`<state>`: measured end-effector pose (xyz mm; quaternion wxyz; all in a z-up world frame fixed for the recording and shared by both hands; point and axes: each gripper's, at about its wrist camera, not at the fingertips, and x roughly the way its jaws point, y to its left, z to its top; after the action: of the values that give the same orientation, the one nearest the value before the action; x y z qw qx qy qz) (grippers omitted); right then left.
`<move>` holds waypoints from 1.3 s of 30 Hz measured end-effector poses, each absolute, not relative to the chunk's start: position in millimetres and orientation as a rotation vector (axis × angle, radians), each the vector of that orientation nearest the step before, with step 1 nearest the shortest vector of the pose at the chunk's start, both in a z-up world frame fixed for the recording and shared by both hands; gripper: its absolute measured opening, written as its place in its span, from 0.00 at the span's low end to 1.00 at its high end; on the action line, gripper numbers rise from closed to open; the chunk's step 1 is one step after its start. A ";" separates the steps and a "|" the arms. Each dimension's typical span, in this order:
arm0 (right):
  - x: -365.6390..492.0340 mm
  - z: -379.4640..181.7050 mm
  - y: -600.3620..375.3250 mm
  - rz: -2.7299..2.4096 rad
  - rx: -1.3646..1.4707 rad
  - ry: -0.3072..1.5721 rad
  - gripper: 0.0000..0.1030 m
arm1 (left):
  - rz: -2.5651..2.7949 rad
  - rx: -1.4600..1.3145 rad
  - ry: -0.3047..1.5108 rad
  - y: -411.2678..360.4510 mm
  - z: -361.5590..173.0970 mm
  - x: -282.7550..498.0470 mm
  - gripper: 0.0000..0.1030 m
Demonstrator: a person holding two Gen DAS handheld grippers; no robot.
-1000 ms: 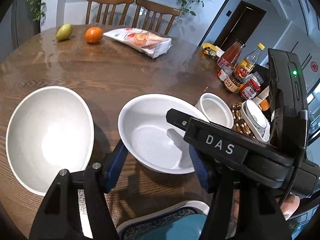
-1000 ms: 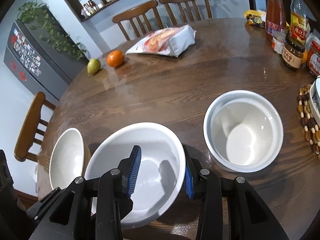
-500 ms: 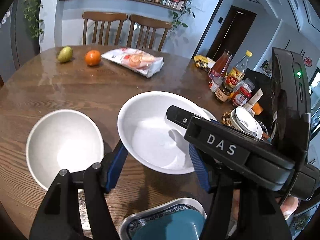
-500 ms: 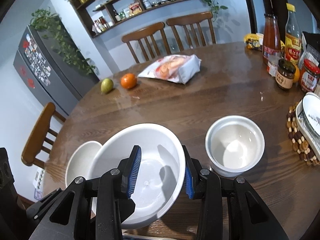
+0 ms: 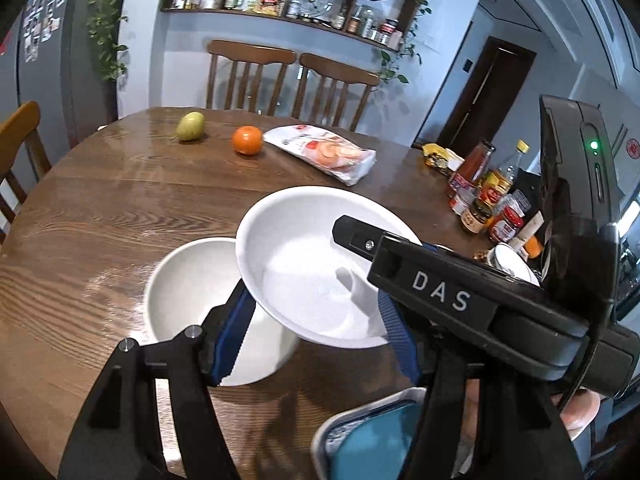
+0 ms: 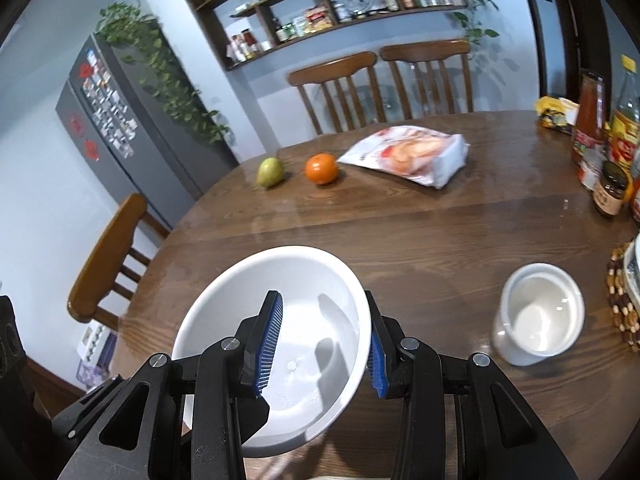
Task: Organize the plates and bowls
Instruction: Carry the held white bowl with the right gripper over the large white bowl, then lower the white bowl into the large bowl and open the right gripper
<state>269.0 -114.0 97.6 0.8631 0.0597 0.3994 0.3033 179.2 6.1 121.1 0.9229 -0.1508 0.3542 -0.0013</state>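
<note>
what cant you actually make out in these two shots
- Left wrist view: the right gripper's body covers the small bowl beyond it.
- Left wrist view: blue-patterned plate cut off by the bottom edge.
- Right wrist view: held bowl hides the table underneath.
- Both: jar labels too small.

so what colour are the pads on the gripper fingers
Blue, ribbed pads on black fingers; clearest in the right wrist view.

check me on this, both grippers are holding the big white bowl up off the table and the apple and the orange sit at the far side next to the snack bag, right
One thing is off: the green fruit beside the orange is a pear, not an apple, as the right wrist view shows. The rest holds: the left gripper and right gripper both hold the big white bowl off the table, and the snack bag lies next to the fruit.
</note>
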 end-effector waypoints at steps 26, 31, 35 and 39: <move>257.0 66.1 -45.4 0.622 -0.030 0.945 0.40 | 0.028 -0.416 0.860 61.4 76.9 178.6 0.60; 263.9 51.5 -36.8 0.617 -0.040 0.987 0.40 | 0.036 -0.425 0.889 68.5 68.2 186.0 0.60; 266.9 46.4 -34.2 0.611 -0.050 0.997 0.40 | 0.023 -0.437 0.903 70.6 63.8 190.4 0.59; 269.4 44.0 -32.4 0.599 -0.059 0.994 0.40 | 0.026 -0.437 0.912 71.3 60.2 194.3 0.59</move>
<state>269.4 -32.4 44.0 0.8361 -0.0277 0.4693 0.2828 194.3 71.3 60.2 0.8748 -0.2092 0.4369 0.0123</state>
